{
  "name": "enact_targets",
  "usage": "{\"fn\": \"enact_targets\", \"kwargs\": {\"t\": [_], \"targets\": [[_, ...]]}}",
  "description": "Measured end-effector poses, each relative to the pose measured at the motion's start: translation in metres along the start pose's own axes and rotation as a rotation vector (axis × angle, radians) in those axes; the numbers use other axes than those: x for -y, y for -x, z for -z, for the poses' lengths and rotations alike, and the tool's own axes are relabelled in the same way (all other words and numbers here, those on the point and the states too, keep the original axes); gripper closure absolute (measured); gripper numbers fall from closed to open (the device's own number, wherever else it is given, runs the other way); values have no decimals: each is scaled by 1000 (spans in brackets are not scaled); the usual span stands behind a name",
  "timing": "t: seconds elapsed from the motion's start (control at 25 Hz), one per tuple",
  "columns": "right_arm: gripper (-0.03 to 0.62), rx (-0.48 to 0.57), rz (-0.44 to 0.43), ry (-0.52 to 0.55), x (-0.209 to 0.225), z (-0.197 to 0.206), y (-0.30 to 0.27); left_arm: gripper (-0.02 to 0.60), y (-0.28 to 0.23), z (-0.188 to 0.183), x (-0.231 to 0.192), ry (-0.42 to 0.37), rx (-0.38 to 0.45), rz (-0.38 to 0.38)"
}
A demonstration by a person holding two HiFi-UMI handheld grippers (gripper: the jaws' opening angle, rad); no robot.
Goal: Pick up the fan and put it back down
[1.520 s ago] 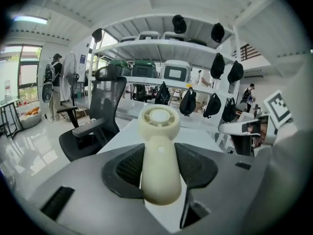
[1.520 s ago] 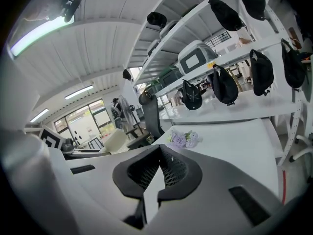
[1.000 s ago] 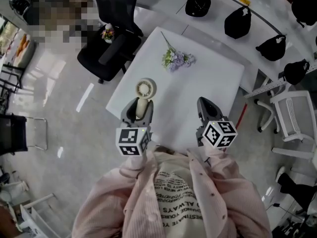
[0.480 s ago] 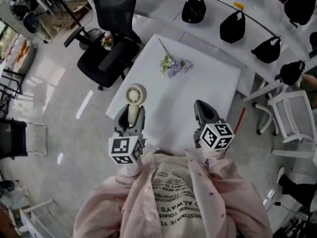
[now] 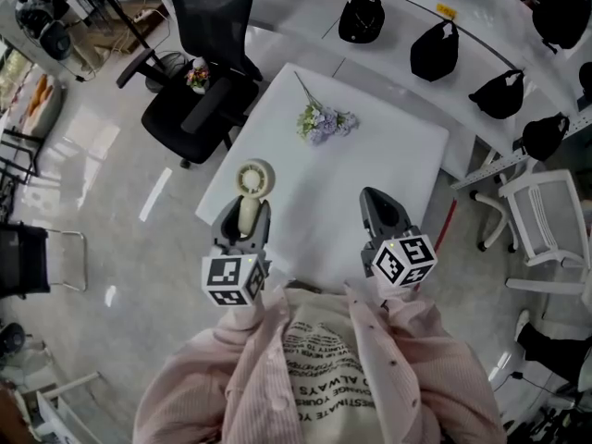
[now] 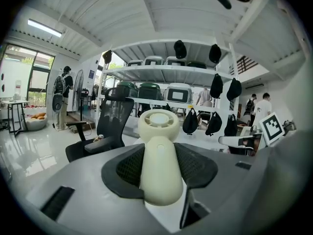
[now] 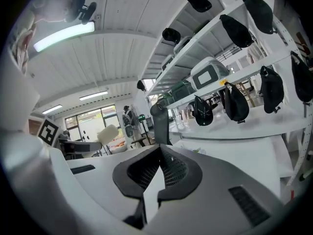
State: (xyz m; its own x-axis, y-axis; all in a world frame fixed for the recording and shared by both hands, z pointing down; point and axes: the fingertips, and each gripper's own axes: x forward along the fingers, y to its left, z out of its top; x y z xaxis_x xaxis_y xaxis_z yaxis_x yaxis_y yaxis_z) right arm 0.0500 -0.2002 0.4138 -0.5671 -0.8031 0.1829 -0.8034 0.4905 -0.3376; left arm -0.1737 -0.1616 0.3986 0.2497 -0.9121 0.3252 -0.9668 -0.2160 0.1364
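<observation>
Fan (image 5: pixel 253 178) unmoved in left claw (image 5: pixel 242 215), flowers (image 5: pixel 324 123) beyond, chair (image 5: pixel 209 58) nearby

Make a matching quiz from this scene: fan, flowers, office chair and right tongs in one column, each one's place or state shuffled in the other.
1 fan
2 flowers
3 office chair
4 right tongs

A lying on the far part of the table
B closed and empty
C gripped by the left tongs
D on the floor beside the table

Pairs: 1-C, 2-A, 3-D, 4-B
</observation>
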Motion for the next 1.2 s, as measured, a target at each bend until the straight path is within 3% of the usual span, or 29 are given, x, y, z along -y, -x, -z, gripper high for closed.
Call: {"fn": "enact_targets", "kwargs": {"t": [0.4, 0.96, 1.2], "targets": [[594, 26, -8, 20, -1, -12, -6, 397, -30, 23, 3, 7, -74, 44], [594, -148, 29, -4, 28, 60, -44, 397, -101, 113, 4, 37, -302, 97], [594, -194, 48, -30, 34, 86, -51, 397, -126, 141, 7, 28, -360, 119]]}}
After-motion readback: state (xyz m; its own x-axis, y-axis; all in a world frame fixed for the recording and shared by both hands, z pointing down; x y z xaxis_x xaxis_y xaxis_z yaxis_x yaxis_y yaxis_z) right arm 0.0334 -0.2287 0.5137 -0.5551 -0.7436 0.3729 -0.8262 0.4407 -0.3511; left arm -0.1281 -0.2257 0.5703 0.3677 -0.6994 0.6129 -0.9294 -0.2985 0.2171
